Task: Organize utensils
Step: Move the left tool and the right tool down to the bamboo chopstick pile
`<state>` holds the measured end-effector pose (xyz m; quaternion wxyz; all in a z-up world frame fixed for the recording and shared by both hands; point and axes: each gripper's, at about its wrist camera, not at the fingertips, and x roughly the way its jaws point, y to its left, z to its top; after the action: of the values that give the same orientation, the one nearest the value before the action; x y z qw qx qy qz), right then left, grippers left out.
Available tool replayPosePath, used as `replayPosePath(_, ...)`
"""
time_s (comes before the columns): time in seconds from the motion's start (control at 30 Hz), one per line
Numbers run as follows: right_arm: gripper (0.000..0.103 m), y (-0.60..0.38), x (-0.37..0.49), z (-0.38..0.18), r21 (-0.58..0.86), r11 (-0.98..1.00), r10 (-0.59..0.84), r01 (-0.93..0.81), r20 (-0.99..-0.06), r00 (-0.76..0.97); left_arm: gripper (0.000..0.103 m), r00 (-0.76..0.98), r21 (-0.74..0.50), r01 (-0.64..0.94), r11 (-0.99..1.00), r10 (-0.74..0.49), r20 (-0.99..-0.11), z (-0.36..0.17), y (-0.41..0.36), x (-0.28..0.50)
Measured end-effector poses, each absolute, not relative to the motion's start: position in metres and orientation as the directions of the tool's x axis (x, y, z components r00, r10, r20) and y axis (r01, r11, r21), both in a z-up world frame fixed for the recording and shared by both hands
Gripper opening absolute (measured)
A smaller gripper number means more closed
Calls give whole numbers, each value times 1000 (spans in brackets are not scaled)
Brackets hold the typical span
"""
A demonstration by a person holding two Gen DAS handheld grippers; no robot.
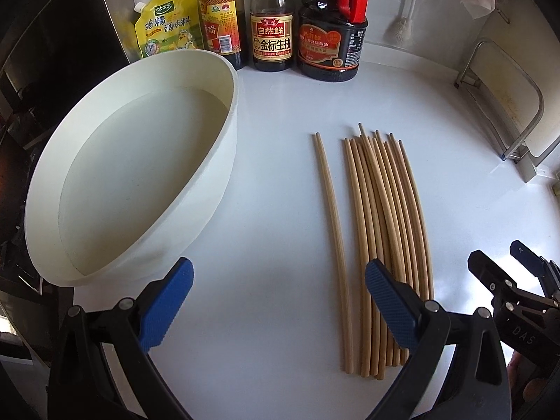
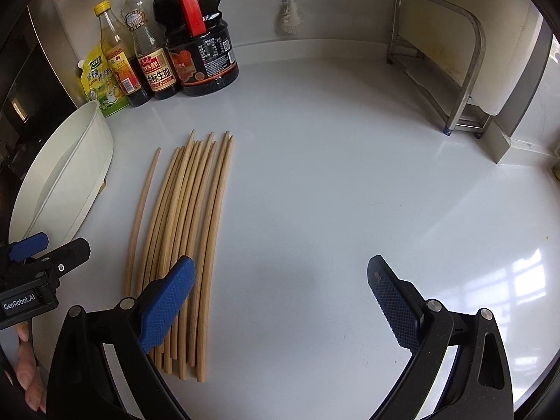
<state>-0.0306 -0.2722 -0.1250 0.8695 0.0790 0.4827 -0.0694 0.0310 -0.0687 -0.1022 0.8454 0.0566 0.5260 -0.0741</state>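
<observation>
Many chopsticks, under left gripper

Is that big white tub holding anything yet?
Empty. The left wrist view looks into the white tub and shows only its bare bottom; all the chopsticks lie on the counter beside it.

We hold our left gripper and right gripper low and level, side by side, jaws spread wide on both, nothing between the blue pads.
</observation>
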Motion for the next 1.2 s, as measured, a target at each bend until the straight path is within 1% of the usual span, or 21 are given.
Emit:
replayPosePath(0.17,94,-266,-19,-139,64,979,-45,193,-856,515,97,425,9,188,982,-73,-902,-116,-69,36)
replayPosePath(0.33,94,-261,-11,-148,14,980,-87,197,-863,497,97,440,34,203,979,-60,-896,-125,-73,36)
replayPosePath(0.5,94,-257,-9,-155,-24,982,-115,188,-864,489,97,445,25,199,980,-68,-893,-131,-72,35)
replayPosePath(1.1,94,-242,-11,-161,-131,983,-178,129,-852,492,97,442,22,194,981,-67,-894,-146,-80,34)
replayPosePath(1.2,94,-247,-13,-161,-127,982,-180,138,-850,495,97,433,17,194,981,-70,-899,-148,-80,34)
